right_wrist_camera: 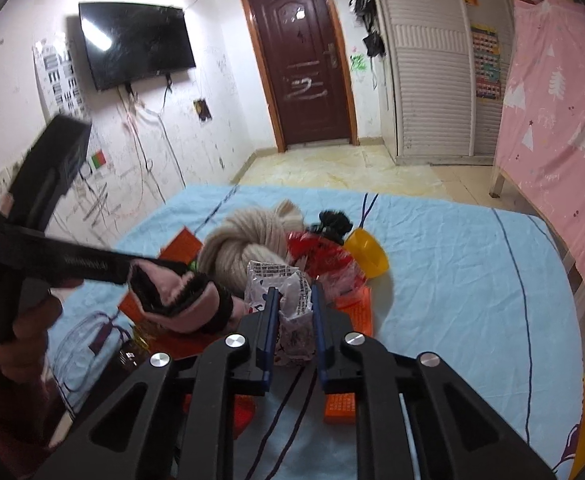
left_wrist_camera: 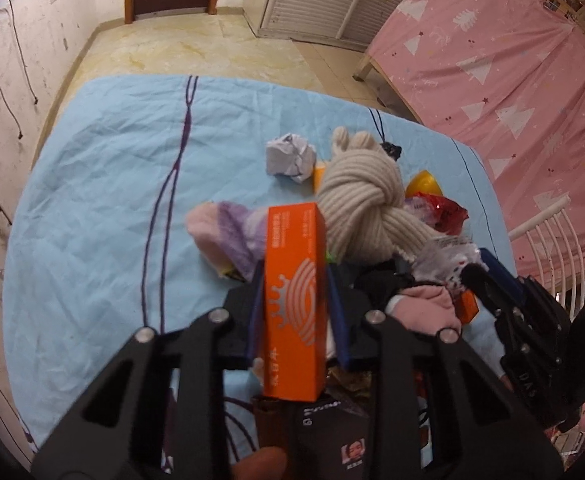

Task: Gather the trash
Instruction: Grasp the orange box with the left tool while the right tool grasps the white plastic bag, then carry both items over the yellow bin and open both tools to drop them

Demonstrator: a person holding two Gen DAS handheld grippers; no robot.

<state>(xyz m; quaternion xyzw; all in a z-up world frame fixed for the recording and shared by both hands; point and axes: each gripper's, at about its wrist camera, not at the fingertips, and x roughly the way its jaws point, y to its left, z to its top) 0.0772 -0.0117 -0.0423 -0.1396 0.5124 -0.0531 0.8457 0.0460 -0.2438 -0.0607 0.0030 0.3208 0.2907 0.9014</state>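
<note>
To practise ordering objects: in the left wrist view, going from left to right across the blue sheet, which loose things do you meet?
Purple fluffy sock → orange box → beige knotted yarn → yellow bowl → pink bedcover.

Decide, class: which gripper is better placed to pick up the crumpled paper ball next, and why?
Neither is free: the left gripper clamps the orange box, the right gripper a white wrapper. Probably left: in its view the paper ball lies ahead, just right of centre, unobstructed.
</note>
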